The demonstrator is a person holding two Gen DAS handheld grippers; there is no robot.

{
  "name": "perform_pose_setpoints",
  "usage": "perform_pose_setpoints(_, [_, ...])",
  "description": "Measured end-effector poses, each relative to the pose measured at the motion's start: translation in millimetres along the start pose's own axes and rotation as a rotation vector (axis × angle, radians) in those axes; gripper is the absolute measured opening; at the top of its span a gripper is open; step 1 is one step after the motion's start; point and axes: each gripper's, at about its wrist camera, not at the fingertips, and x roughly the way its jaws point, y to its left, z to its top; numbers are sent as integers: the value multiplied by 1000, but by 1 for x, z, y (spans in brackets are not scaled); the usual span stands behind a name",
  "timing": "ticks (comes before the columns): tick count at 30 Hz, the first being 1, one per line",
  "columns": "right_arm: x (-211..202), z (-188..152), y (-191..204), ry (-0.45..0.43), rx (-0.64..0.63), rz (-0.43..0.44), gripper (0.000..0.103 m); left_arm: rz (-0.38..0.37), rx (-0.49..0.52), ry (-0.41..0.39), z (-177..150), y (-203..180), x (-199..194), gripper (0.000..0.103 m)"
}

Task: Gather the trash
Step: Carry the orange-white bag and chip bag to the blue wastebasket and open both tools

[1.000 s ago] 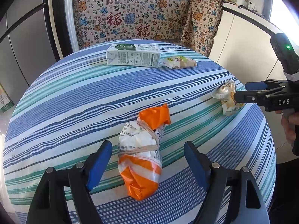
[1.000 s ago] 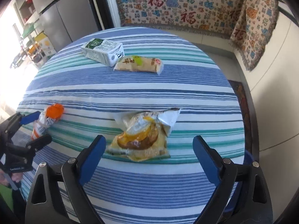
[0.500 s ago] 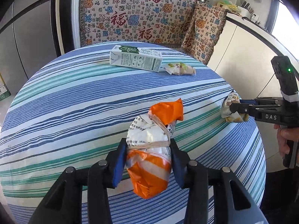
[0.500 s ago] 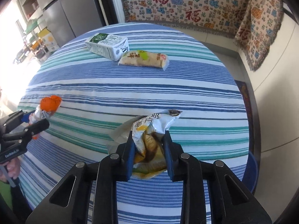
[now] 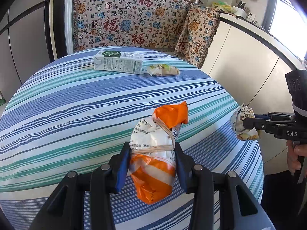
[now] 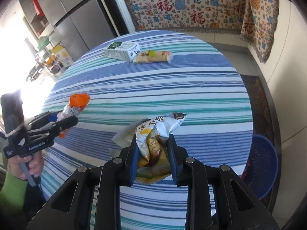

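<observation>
Left wrist view, left hand-held gripper (image 5: 151,164) clamping orange bundle (image 5: 155,153), right hand-held gripper (image 6: 152,157) pinching snack bag (image 6: 153,143), milk carton (image 5: 118,62) beyond

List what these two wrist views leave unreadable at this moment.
- Blue basin, right wrist view: contents unclear, part behind the table edge.
- Orange-and-white bag, left wrist view: contents hidden by its wrapping.
- Milk carton: print too small.
- Counter items, left wrist view: tiny, partly cut off.
</observation>
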Motion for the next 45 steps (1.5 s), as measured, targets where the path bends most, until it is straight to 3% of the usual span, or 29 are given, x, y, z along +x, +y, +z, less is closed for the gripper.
perform_pose_setpoints(9, [-53,-26,-44,-80,87,-15,28,-30,85,8,-2,-44,-7,44])
perform_pose_setpoints(14, [-88,-38,-100,-120,167,-90,28,-122,102,-2,13,-92,-8,44])
perform_pose_setpoints(21, [-119,-53,-167,-160,246,-176,28,-218,146,4,43,-177,22,44])
perform_pose_setpoints(25, [-121,-57,-201,-161,279,-213,28,-268,163,20,56,-226,47,44])
perform_pose_setpoints(31, [-110,-65,-243,-152,314,-260,28,-284,170,60,65,-285,91,44])
perform_pose_setpoints(38, [-94,-89,-283,-145,390,-265,28,-268,124,126,63,-310,145,44])
perform_pose_setpoints(45, [-90,-98,-298,-140,429,-251,28,-259,153,169,54,-334,185,44])
